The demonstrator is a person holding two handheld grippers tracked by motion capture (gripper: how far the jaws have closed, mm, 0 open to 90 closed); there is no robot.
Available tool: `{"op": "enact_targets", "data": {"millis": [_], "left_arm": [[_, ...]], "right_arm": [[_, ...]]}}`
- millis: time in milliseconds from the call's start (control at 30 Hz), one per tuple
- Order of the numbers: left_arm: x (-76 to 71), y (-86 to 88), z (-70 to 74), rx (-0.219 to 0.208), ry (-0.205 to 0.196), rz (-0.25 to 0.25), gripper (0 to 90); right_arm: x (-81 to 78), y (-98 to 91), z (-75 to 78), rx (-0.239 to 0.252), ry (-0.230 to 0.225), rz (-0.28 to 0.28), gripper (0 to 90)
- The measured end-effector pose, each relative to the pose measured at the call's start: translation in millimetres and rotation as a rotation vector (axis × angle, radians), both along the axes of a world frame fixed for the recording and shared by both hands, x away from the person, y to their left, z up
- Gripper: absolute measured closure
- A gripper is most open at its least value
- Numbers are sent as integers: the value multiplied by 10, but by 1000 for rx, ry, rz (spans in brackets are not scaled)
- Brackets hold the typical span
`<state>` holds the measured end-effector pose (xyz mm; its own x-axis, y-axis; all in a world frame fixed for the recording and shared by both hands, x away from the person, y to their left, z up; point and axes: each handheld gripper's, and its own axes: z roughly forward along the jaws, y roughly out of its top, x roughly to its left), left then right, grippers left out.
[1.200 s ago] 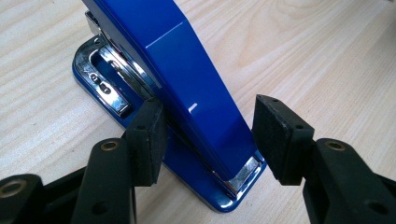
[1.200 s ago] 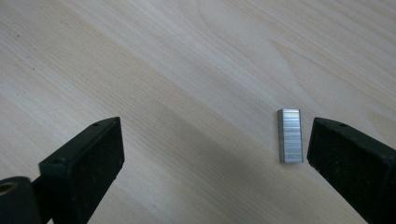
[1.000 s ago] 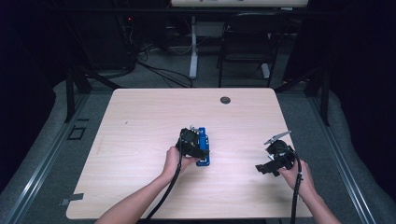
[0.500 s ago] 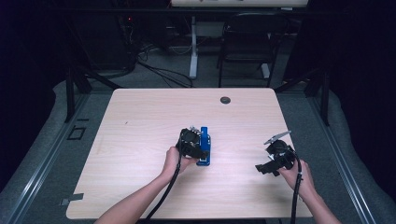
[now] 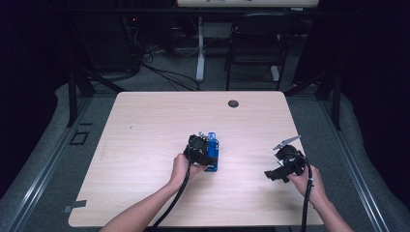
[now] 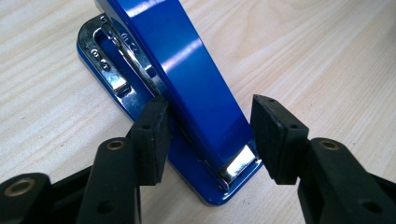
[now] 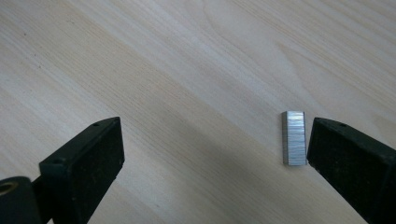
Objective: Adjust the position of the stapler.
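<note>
While the left forearm runs in from six o'clock of the high view and bends toward one o'clock, its hand sets the left gripper point(image 5: 207, 153) over the blue stapler point(image 5: 212, 151) near the centre of the table point(image 5: 145, 130). In the left gripper view the jaws, which have just been opening, straddle the stapler's arm: one pad touches it, the other stands just clear. At four o'clock of the stapler, the right gripper point(image 5: 275, 174) rests with jaws apart beside a strip of staples point(image 7: 294, 137).
</note>
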<state>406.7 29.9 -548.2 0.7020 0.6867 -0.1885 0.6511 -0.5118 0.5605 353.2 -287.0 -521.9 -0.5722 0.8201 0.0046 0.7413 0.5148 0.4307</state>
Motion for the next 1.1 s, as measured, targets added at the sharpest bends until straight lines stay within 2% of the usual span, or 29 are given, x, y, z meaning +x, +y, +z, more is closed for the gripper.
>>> {"op": "enact_targets", "data": {"millis": [133, 267, 333, 533, 567, 700, 933, 1067, 1100], "left_arm": [[16, 2, 8, 7, 7, -22, 506], [44, -4, 28, 36, 17, -58, 509], [59, -1, 42, 45, 36, -78, 517], [72, 23, 56, 51, 58, -126, 540], [72, 24, 57, 53, 58, -133, 544], [73, 40, 63, 59, 64, -147, 554], [83, 82, 89, 77, 110, -195, 574], [69, 102, 94, 81, 118, -195, 583], [66, 103, 86, 68, 119, -176, 582]], "right_arm": [[-4, -1, 0, -2, 0, 0, 34], [-7, 0, -11, 13, -3, -7, 34], [-5, -6, -10, 9, 3, 0, 34], [-2, -2, -11, -2, 11, 8, 34], [-7, 7, -18, 10, 4, 0, 34], [-5, 9, -23, 7, 9, 4, 35], [-6, 7, -18, 3, 9, 8, 35], [-3, 12, -20, 1, 13, 14, 35], [-1, 10, -17, -6, 16, 19, 35]]}}
